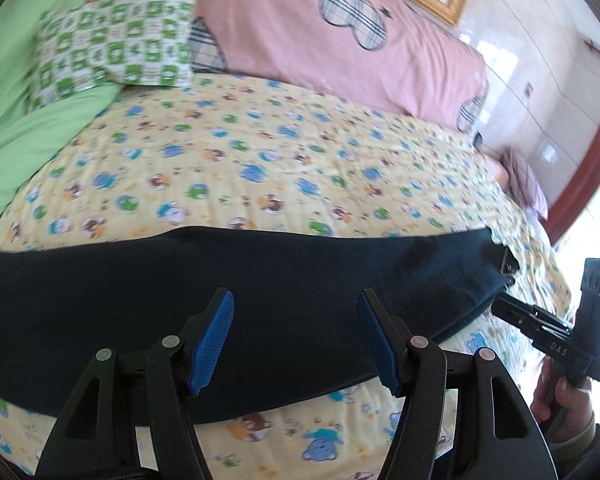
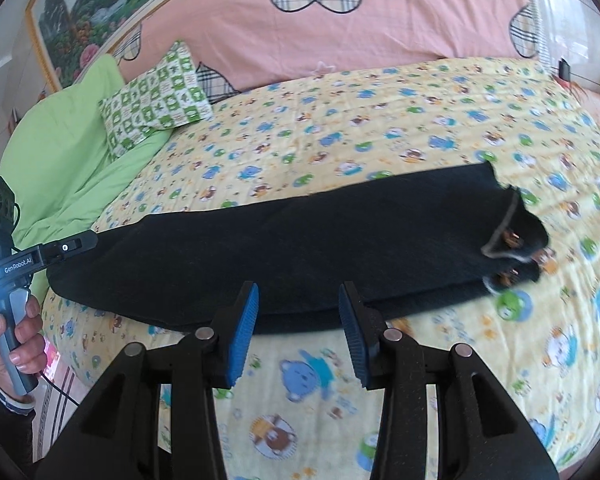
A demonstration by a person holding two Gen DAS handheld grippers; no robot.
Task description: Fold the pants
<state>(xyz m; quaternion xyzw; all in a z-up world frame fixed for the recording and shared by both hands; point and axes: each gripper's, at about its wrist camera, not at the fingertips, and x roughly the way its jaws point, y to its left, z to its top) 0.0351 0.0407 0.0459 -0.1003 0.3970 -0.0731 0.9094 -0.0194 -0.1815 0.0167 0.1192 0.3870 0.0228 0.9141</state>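
Dark navy pants (image 1: 236, 280) lie flat in a long band across the yellow cartoon-print bedspread (image 1: 260, 160), waistband with metal buttons at the right end (image 2: 508, 240). My left gripper (image 1: 296, 336) is open and hovers over the pants' near edge. My right gripper (image 2: 298, 332) is open and empty just in front of the pants (image 2: 300, 248). The right gripper also shows in the left wrist view (image 1: 500, 304) by the waistband end. The left gripper also shows in the right wrist view (image 2: 88, 238) at the leg end.
A green patterned pillow (image 1: 116, 40) and a green quilt (image 1: 24, 128) lie at the back left. A pink heart-print cover (image 1: 320, 32) runs along the back. A framed picture (image 2: 84, 16) hangs on the wall. The bed's edge drops off at the right (image 1: 540, 208).
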